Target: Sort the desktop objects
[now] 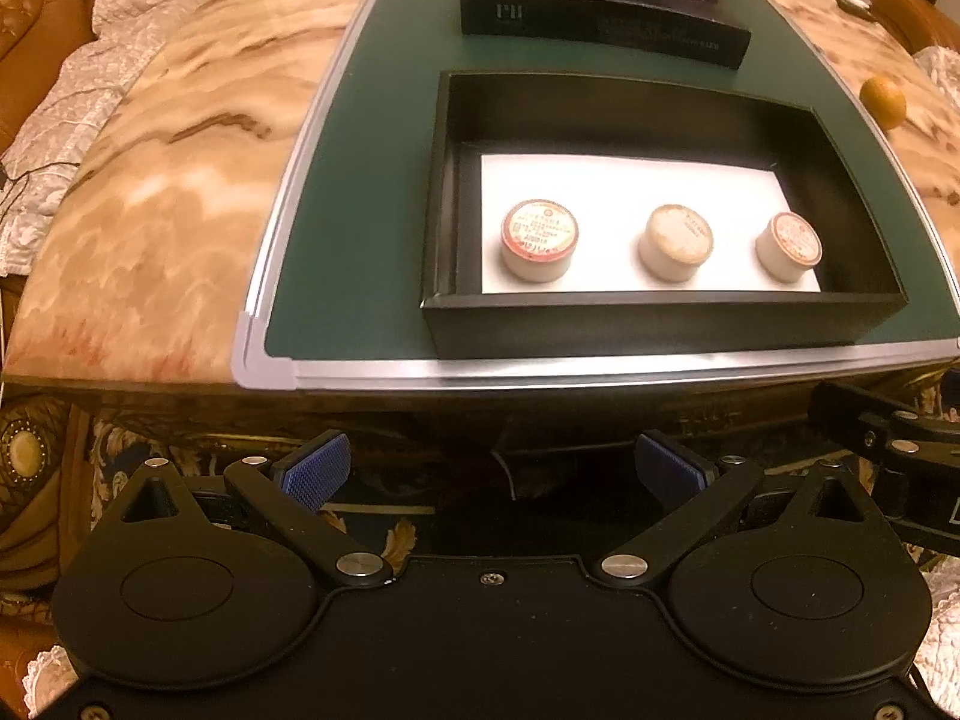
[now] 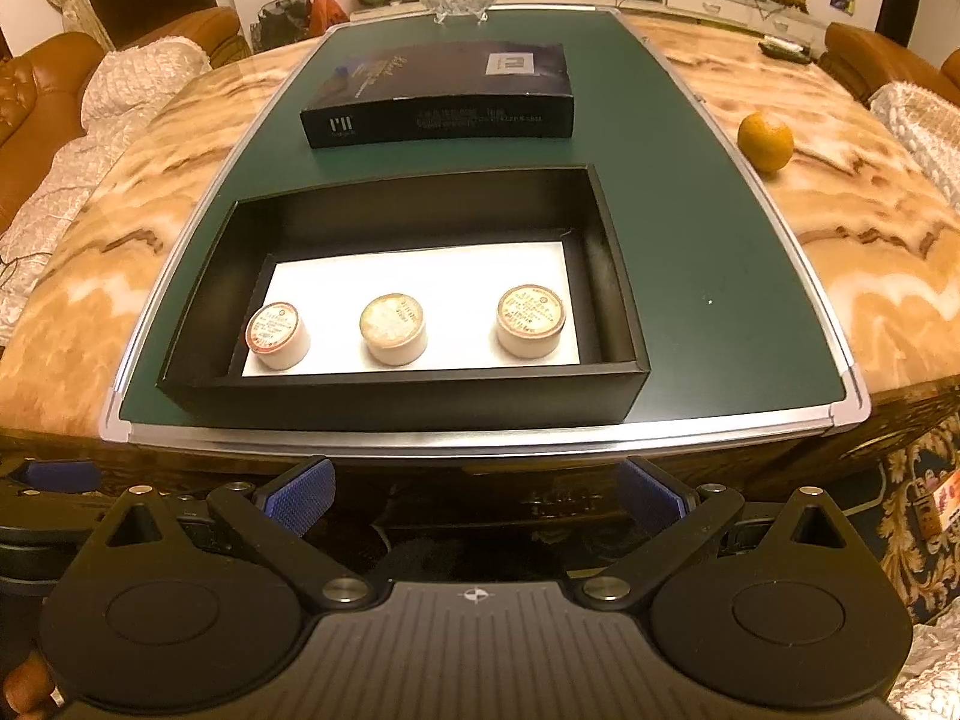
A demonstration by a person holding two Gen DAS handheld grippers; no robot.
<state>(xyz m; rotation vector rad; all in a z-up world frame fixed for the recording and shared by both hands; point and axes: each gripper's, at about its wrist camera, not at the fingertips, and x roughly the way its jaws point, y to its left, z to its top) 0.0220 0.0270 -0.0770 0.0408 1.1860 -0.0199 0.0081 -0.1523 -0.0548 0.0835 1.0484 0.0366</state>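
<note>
Right wrist view: right tool (image 2: 474,498) spread wide, empty, short of the table (image 2: 840,276) edge; left tool (image 1: 492,468) likewise wide; three small jars (image 2: 393,329) stand in the open black box (image 2: 408,399); lid (image 2: 441,96) beyond.

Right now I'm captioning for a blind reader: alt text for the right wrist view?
Three small round containers sit in an open black box on a green mat. A closed dark box lies behind; the open hand-held gripper waits below.
</note>
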